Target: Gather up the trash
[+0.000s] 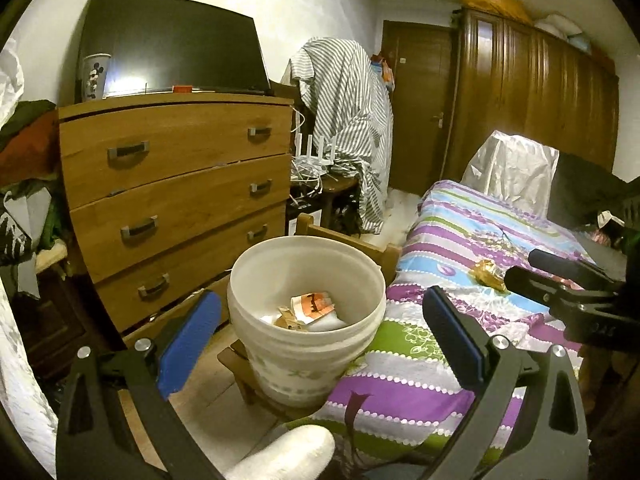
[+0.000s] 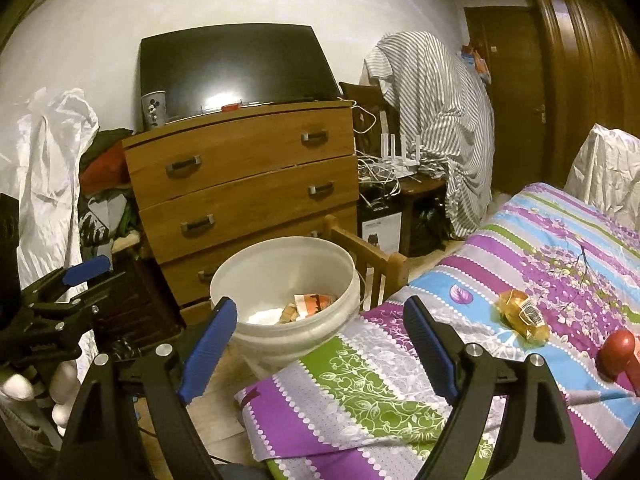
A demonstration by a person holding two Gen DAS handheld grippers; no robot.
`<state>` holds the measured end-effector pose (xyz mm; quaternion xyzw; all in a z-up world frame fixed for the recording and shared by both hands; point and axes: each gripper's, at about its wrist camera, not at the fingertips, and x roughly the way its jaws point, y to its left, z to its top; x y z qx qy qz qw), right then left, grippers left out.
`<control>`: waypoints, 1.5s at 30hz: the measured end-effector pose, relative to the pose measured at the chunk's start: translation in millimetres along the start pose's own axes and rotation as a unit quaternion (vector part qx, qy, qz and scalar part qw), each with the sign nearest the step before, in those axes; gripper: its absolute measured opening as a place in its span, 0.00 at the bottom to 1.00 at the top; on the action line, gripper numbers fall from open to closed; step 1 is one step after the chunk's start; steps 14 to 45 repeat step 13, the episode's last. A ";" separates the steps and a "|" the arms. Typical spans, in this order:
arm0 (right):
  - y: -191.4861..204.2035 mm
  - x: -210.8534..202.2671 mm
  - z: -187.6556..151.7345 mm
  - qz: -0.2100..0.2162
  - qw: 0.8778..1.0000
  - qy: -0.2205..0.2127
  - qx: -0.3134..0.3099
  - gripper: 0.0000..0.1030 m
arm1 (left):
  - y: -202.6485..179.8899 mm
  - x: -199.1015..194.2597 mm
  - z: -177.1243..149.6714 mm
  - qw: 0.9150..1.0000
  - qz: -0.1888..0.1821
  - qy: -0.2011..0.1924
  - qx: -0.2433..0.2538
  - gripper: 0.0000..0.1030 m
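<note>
My right gripper (image 2: pixel 320 344) stands wide open and empty, its jaws framing the white bucket (image 2: pixel 256 276) and the edge of the striped bedspread (image 2: pixel 500 248). My left gripper (image 1: pixel 320 328) is spread wide too, holding nothing. Crumpled wrappers (image 1: pixel 310 308) lie inside the bucket; a yellow wrapper (image 2: pixel 522 314) rests on the bed near a red object (image 2: pixel 618 354).

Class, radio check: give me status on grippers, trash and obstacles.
Left gripper open, empty. Right gripper open, empty. Yellow wrapper lying on bed; bucket holds trash. Nothing in the way.
</note>
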<state>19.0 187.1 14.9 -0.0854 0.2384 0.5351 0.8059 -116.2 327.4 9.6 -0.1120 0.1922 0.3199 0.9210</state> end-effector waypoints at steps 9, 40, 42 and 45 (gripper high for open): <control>3.7 5.6 2.9 0.001 1.000 0.007 0.000 0.86 | 3.2 9.1 0.9 1.000 0.012 0.011 -0.005 0.95; 4.0 9.2 2.3 0.002 1.000 0.009 0.003 0.89 | 3.8 13.5 -1.0 1.000 0.019 0.019 -0.005 0.95; 4.0 9.2 2.3 0.002 1.000 0.009 0.003 0.89 | 3.8 13.5 -1.0 1.000 0.019 0.019 -0.005 0.95; 4.0 9.2 2.3 0.002 1.000 0.009 0.003 0.89 | 3.8 13.5 -1.0 1.000 0.019 0.019 -0.005 0.95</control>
